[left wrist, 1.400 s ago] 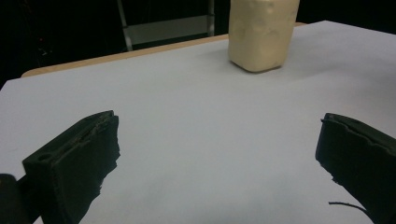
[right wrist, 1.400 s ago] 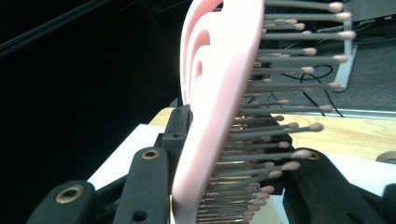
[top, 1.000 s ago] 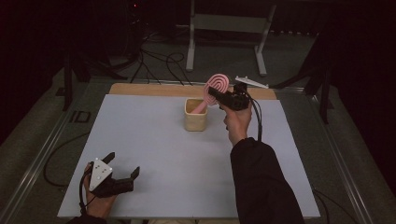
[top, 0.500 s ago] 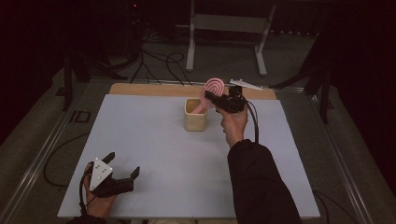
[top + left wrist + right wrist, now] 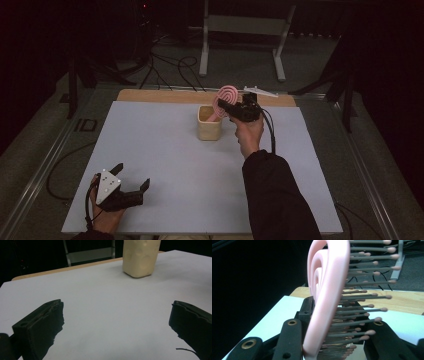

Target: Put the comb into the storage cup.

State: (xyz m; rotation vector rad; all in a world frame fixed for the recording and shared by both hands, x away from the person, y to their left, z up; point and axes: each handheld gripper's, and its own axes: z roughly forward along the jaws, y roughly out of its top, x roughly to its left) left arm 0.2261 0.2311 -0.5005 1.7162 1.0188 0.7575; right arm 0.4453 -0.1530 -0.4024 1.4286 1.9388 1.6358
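Note:
A pink hairbrush (image 5: 227,96) with a spiral head is tilted over a beige cup (image 5: 209,125) at the back middle of the white table. Its handle end reaches down into the cup's mouth. My right gripper (image 5: 225,106) is shut on the brush's head. In the right gripper view the pink head (image 5: 327,290) and its bristles stand between the right gripper's (image 5: 332,340) black jaws. My left gripper (image 5: 132,176) rests near the table's front left, open and holding nothing. In the left gripper view the left gripper (image 5: 116,322) points across bare table toward the cup (image 5: 140,257).
The white tabletop (image 5: 165,150) has a wooden strip (image 5: 160,96) along its far edge. Behind the table stands a metal frame (image 5: 240,30), with cables (image 5: 170,65) on the floor. A dark sleeve (image 5: 275,200) reaches in from the front right.
My right hand has carried the hairbrush slightly left and down, closer over the cup. The left gripper has stayed where it was.

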